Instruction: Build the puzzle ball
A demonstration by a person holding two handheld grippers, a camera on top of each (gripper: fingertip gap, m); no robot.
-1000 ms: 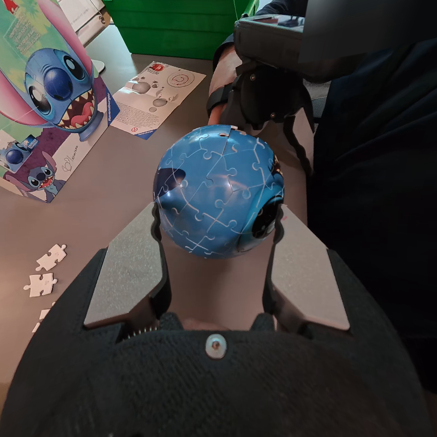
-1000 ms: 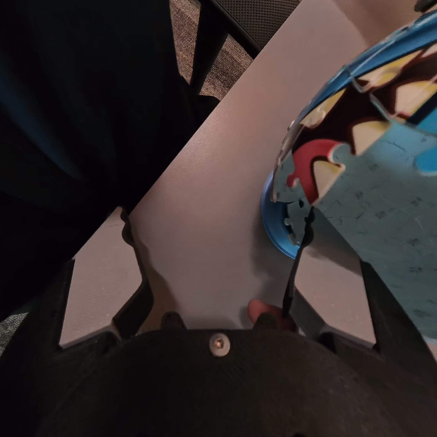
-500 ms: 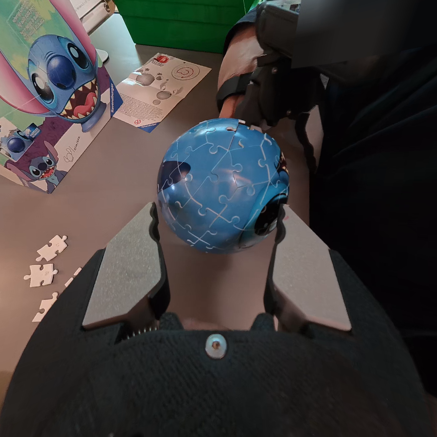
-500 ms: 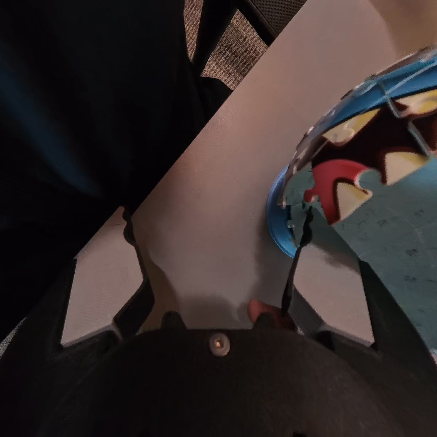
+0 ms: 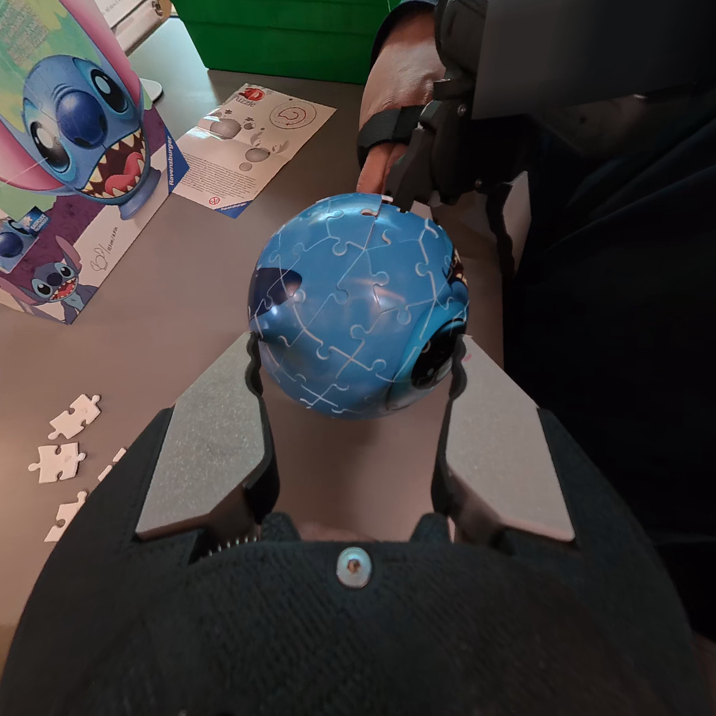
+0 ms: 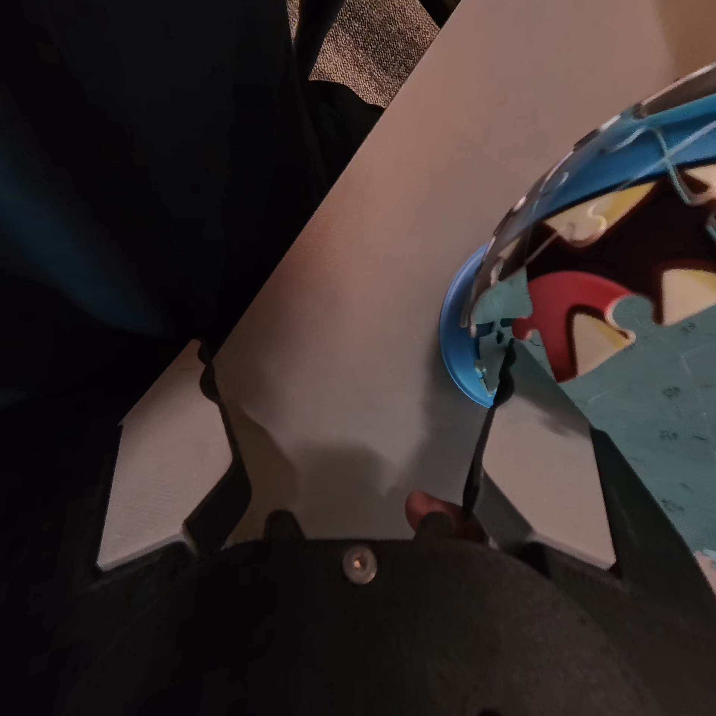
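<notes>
I have the left gripper (image 5: 354,354) clamped on the blue puzzle ball (image 5: 358,310), one fingertip pressed against each side of it, and the ball sits above the brown table (image 5: 162,317) near the edge closest to the person in dark clothing. From the right wrist view, my right gripper (image 6: 354,356) is spread wide with nothing between its fingers; its right fingertip is at the ball's open edge, where the teal inner surface and the printed red mouth and teeth show, and a blue ring stand (image 6: 457,348) lies on the table just behind. In the left wrist view the right gripper sits at the ball's far top edge. The puzzle box (image 5: 73,155), an instruction leaflet (image 5: 252,143) and loose white puzzle pieces (image 5: 58,461) lie to the left.
</notes>
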